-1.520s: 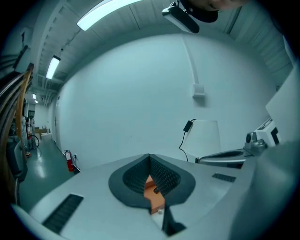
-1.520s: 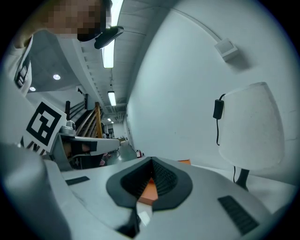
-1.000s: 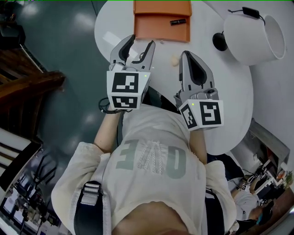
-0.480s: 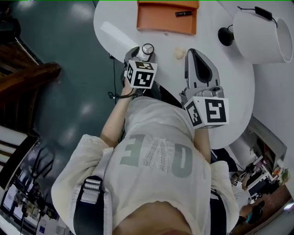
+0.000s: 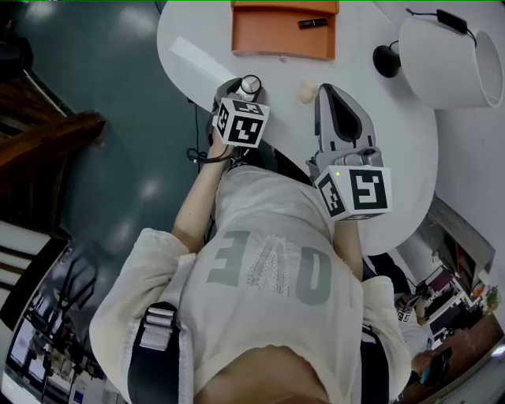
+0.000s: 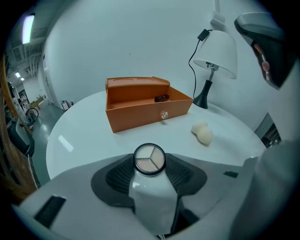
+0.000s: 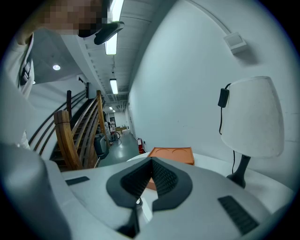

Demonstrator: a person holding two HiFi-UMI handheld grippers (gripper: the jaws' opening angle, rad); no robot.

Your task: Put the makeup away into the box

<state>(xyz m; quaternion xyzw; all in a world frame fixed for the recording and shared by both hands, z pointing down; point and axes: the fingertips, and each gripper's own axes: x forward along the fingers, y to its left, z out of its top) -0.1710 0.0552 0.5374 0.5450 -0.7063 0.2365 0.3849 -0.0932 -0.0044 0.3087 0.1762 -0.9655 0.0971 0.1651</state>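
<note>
We look down on a round white table [image 5: 410, 150]. A lamp [image 5: 442, 63] with a white shade and a black stem stands at its right side. The orange box [image 5: 276, 35] sits open at the table's far edge.

Nearer us, the right gripper [image 5: 335, 88] hangs over the table with its jaws closed together and nothing between them. The left gripper [image 6: 149, 165] tilts steeply down at the table's near left side. Its jaws have just been closing, and we see both pads set against the rim of the thing between their tips.

A beige makeup sponge [image 5: 307, 92] lies on the bare tabletop between the two grippers, apart from the box. The thing in the left jaws is a round compact [image 6: 149, 158], black-rimmed, with three pale wedges of powder. It is low at the tabletop and well short of the box. A black lipstick [image 5: 313, 24] already lies inside the box, toward its right end. A small clear knob [image 6: 163, 114] marks the box's front wall.
</note>
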